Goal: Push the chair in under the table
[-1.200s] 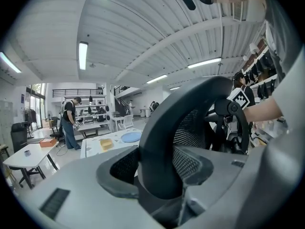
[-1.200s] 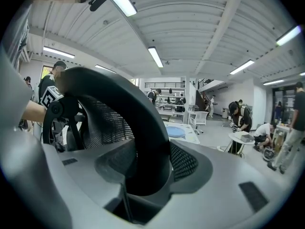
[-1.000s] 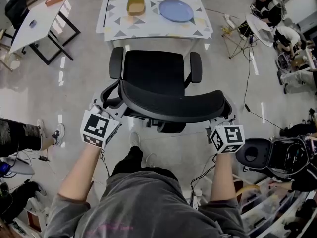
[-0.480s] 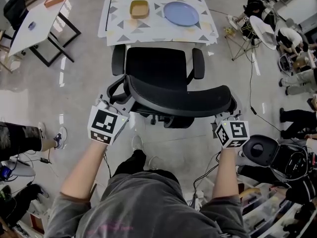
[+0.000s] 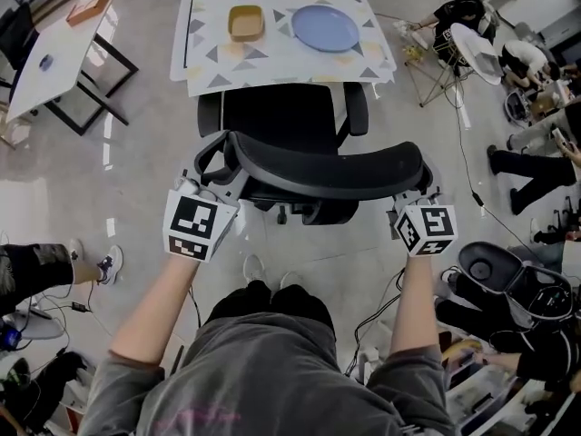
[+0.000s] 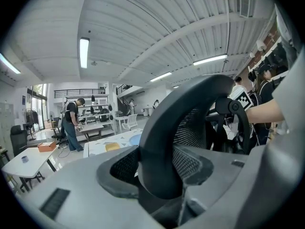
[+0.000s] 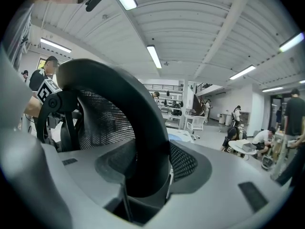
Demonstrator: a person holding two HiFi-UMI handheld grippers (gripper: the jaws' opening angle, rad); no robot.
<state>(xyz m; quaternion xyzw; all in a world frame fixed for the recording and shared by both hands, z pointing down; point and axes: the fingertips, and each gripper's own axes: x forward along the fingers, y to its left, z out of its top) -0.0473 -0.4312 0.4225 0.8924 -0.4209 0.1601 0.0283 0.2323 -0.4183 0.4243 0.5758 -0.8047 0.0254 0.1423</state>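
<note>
L gripper (image 6: 164, 175) + R gripper (image 7: 145, 175): both pinching the backrest (image 5: 318, 166) rim of the chair (image 5: 281, 121), one per end, frame held betw the pads. Chair is straight ahead of both, betw them and the table (image 5: 281, 66). Backrest long axis runs L-R, square to the push line, so neither hand is nearer. Seat front at table edge, armrests not under yet. On top: blue plate (image 5: 325, 27), yellow bowl (image 5: 246, 22). No legible text or brands, only sq markers on the gripper cubes.

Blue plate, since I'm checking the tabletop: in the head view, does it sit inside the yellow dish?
No, the blue plate lies flat on the table beside the yellow dish, apart from it.
</note>
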